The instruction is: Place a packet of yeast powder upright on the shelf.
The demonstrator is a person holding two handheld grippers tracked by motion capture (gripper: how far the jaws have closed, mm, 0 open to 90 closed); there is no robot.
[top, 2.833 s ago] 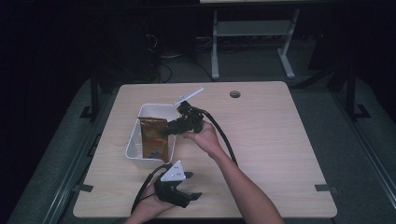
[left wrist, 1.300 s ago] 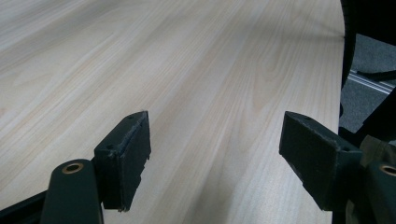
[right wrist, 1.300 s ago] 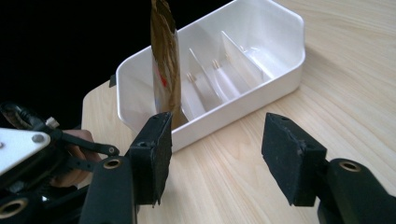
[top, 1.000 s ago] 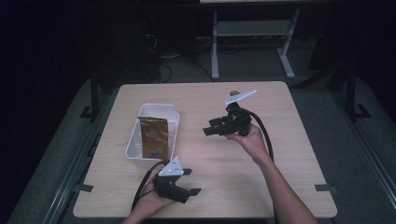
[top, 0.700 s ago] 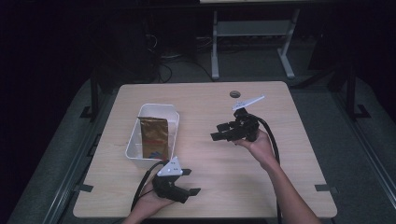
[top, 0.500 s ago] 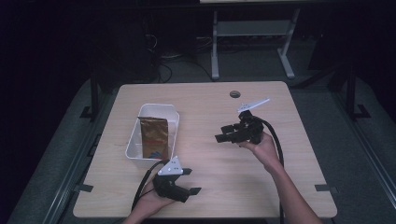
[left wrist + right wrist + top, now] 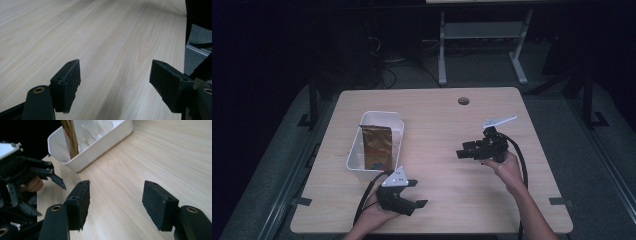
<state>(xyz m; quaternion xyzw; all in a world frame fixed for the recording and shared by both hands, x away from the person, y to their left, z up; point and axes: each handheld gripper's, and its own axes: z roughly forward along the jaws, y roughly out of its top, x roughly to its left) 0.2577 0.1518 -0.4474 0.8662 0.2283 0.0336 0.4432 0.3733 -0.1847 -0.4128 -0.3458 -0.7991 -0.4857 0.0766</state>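
A gold and brown pouch point(image 7: 376, 143) stands upright in a white bin point(image 7: 355, 156) at the table's left; in the right gripper view the pouch point(image 7: 70, 137) rises from the bin point(image 7: 100, 147) at the top. My right gripper point(image 7: 462, 151) hovers low over the table's right half, points left toward the bin and is open point(image 7: 117, 192) with bare wood between its jaws. My left gripper point(image 7: 418, 194) rests near the front edge, just in front of the bin. It is open point(image 7: 116, 72) and holds nothing.
The wooden table point(image 7: 437, 125) has a round cable hole point(image 7: 463, 101) at the back. A white table frame point(image 7: 482, 35) stands on the dark floor behind. The hand point(image 7: 31, 183) that holds the left gripper sits at the left in the right gripper view.
My right gripper has left the bin, travelled right across the table and sunk lower, with nothing in it. The pouch stays in the bin. The left gripper has not moved.
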